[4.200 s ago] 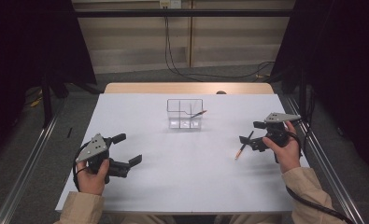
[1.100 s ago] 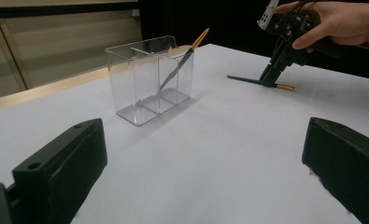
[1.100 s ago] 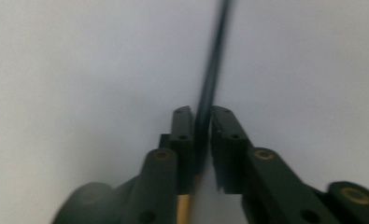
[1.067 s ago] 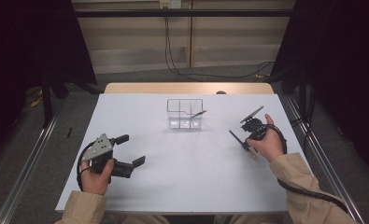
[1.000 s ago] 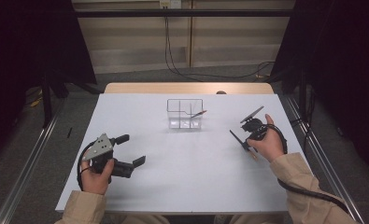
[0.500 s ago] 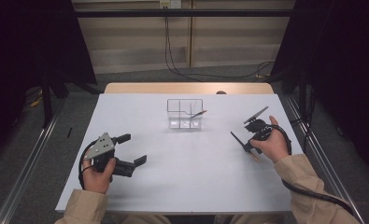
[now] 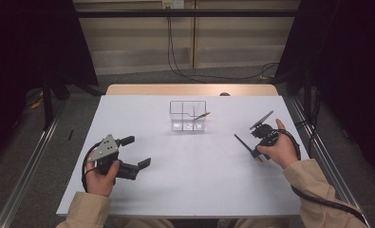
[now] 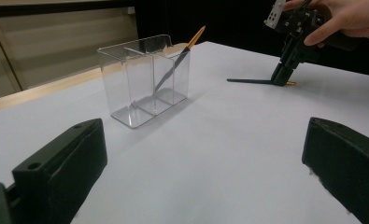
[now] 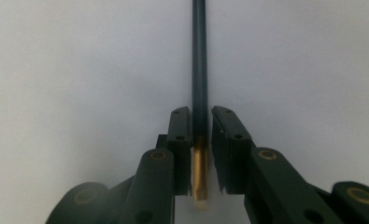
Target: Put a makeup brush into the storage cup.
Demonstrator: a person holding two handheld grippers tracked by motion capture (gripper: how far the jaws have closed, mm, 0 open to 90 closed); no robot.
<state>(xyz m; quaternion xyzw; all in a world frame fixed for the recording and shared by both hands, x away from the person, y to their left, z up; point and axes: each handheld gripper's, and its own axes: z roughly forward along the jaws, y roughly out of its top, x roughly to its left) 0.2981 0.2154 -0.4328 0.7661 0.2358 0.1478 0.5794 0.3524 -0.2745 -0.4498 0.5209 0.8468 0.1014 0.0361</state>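
**A Pencil Between the Jaws, a Clear Box Farther Back**

The clear box (image 7: 188, 116) stands on the white table (image 7: 194, 190), toward the far side. Everything here is told from that box.

Nearest to the person, on the near left of the box, is the left gripper (image 7: 138, 151). A hand (image 7: 99, 173) holds it low over the table. Its jaws stand wide apart with nothing between them. In the left gripper view the two black jaws frame bare table, and the box is past them, well apart.

A bit farther out, on the near right of the box, is the right gripper (image 7: 252, 137). A hand (image 7: 281, 151) holds it so it points down at the table. A long dark pencil (image 9: 199, 70) with a gold end lies flat on the table there. In the right gripper view the jaws stand narrow, one on each side of the pencil, right where the dark part meets the gold part. The left jaw is just against it. A thin gap shows by the right jaw. The jaws have just been closing in on the pencil.

Farthest back is the box itself. It has little rooms inside. Another pencil (image 8: 178, 58) leans tilted in the right-hand room, with its gold end sticking out over the rim.
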